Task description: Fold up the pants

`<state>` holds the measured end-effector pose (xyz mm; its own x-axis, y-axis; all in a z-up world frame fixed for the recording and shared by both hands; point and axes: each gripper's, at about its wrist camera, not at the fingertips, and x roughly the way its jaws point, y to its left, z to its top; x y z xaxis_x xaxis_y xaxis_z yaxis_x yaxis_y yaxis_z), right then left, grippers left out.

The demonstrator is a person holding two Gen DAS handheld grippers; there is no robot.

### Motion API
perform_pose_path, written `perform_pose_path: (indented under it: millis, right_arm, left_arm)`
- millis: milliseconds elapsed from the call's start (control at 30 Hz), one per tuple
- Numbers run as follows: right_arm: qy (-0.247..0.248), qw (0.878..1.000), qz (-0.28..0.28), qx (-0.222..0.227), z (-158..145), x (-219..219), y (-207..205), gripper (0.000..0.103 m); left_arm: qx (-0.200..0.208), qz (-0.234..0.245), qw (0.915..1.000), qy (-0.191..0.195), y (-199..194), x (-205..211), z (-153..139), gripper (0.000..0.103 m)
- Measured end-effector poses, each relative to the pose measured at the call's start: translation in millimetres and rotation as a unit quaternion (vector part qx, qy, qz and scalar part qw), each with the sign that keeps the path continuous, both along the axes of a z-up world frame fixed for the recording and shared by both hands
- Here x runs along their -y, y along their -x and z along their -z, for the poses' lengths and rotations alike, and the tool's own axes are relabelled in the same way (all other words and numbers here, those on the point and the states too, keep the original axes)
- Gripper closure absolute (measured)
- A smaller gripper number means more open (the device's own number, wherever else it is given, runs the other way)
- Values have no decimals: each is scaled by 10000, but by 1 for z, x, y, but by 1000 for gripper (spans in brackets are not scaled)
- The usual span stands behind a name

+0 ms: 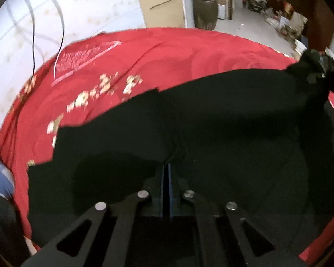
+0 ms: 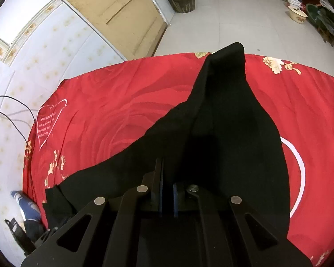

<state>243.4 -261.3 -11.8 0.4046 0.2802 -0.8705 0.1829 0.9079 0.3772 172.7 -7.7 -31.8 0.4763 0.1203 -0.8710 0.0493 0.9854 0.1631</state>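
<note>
- The black pants (image 1: 211, 115) lie on a red flowered bedspread (image 1: 144, 53) that covers the bed; in the left wrist view they stretch across its near half, from the near left edge toward the far right.
- The left gripper (image 1: 166, 166) points steeply down at the cloth, its two blue-lined fingers (image 1: 161, 189) drawn together to a thin slit. A small pucker of black fabric sits right at the tips, so the jaws look closed on the pants, though dark on dark makes the pinch itself hard to read.
- At the far right of the same view, the other gripper (image 1: 318, 66) shows as a blurred black shape meeting the far end of the garment.
- In the right wrist view, the right gripper (image 2: 167, 178) also tilts steeply downward over the pants (image 2: 222, 133). Its fingers (image 2: 160, 184) stand close with a narrow gap, and black cloth passes over and between them; the jaws are closed on the pants.
- From those fingers one trouser leg runs away toward the far edge of the bedspread (image 2: 122, 102), ending in a raised, folded peak just short of that edge.
- The rest of the garment spreads toward the near left corner of the bed.
- A person's blue-and-white shoe (image 2: 26, 204) stands on the floor beside that corner.
- A black cable (image 2: 15, 120) trails down the pale wall to the left.
</note>
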Motion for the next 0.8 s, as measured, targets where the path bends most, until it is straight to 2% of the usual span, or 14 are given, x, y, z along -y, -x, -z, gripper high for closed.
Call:
perform_pose_path:
  millis: [67, 167, 267, 333, 433, 500, 567, 667, 733, 800]
  right_arm:
    - [9, 10000, -29, 34, -3, -2, -2, 98]
    - [-188, 9997, 18, 130, -11, 1, 3, 98]
    - [-434, 9984, 74, 347, -31, 6, 16, 98]
    - [-607, 9970, 115, 461, -42, 9, 29, 98]
    - [-964, 9929, 282, 638, -56, 15, 65, 98]
    - [-959, 9933, 291, 583, -52, 11, 93, 98]
    - [-816, 9959, 244, 299, -35, 2, 116, 98]
    - [-712, 9963, 272, -399, 3, -2, 144, 98]
    - [-732, 9935, 381, -785, 25, 1, 158, 98]
    - [-805, 9906, 538, -969, 33, 7, 163, 97]
  left_arm:
    - [181, -62, 9998, 23, 2, -4, -11, 99]
    - [667, -628, 9949, 417, 13, -41, -44, 99]
    - [1051, -1171, 9856, 623, 28, -83, -76, 99]
    - [1274, -1514, 9765, 855, 42, -112, -95, 99]
    - [1536, -1790, 9657, 1087, 70, -140, -111, 99]
    - [1481, -1892, 9653, 1019, 86, -144, -104, 99]
    - [1225, -1971, 9677, 981, 98, -145, -84, 99]
    - [750, -2238, 9660, 1051, 109, -154, -50, 99]
    - [418, -2484, 9597, 1248, 113, -163, -30, 99]
    - [298, -2713, 9504, 1495, 118, -171, -22, 98]
